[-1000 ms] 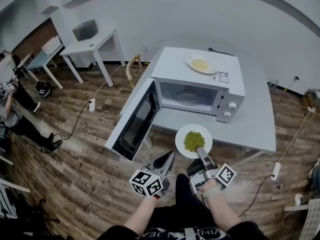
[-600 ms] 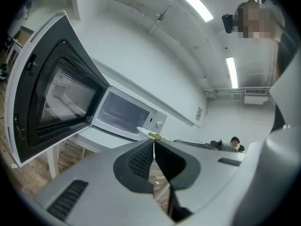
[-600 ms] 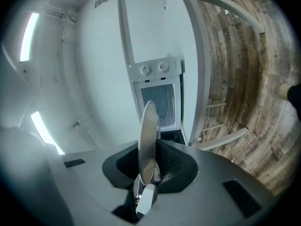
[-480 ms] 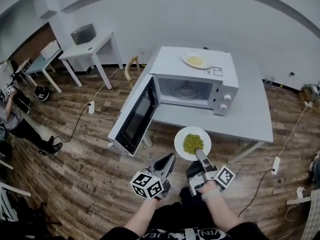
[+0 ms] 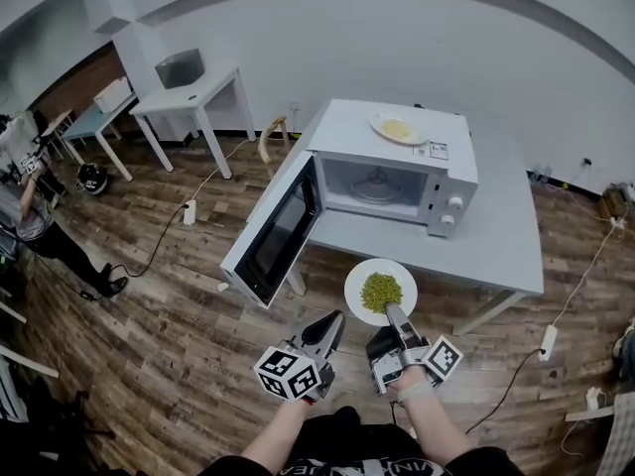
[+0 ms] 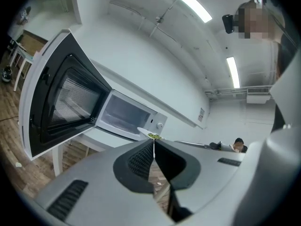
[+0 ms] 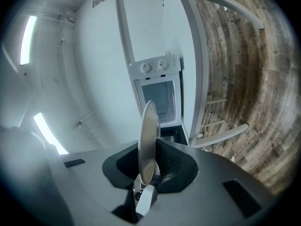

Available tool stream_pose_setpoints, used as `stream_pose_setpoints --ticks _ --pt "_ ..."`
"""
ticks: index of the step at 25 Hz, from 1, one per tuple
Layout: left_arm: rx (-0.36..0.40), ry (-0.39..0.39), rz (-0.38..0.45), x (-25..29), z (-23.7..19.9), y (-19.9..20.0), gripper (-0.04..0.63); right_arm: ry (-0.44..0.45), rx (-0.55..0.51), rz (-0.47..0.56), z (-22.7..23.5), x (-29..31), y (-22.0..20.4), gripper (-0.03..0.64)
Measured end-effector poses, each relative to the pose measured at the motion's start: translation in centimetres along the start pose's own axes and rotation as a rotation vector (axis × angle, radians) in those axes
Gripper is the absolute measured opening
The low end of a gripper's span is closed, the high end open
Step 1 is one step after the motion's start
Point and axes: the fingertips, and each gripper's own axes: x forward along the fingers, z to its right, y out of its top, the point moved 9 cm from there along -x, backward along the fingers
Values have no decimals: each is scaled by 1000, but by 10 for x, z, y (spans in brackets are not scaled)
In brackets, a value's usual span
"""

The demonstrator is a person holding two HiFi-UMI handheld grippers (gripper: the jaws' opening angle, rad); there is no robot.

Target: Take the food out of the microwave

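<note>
The right gripper (image 5: 394,317) has its jaws clamped on the near rim of a round white plate (image 5: 380,292). In the right gripper view the plate shows edge-on, standing between the two dark ribbed pads, with most of its disc reaching out past the fingertips. A heap of small green food (image 5: 381,290) lies on the middle of the plate, just ahead of the right jaw tips. The plate is level in the head view and is held clear of the white microwave oven (image 5: 397,172), which stands further ahead of the jaws on a pale grey table (image 5: 496,236). The oven's cavity is open toward the right jaws, with the plate between the cavity and the jaw tips.

The left gripper (image 5: 332,323) has its jaws pressed together with nothing between them. Its tips lie just beside the plate, off the plate's left rim and apart from it. In the left gripper view the plate's rim and the green food show just beyond the closed tips. The microwave's dark-windowed door (image 5: 273,236) swings out ahead of and to the left of the left jaws.

A second white plate of yellowish food (image 5: 399,128) rests on top of the oven, well ahead of both pairs of jaws.
</note>
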Motion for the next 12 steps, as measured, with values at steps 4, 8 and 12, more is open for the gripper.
stream_pose_setpoints --ticks 4,8,12 --pt "-4 16 -24 -13 14 -11 15 -6 23 1 1 -18 -6 72" --pt "-18 33 -31 -31 34 -22 15 -35 29 -5 0 -48 -12 72" --pt "-22 33 -33 -44 58 -31 15 -55 32 -2 -6 -76 -13 72"
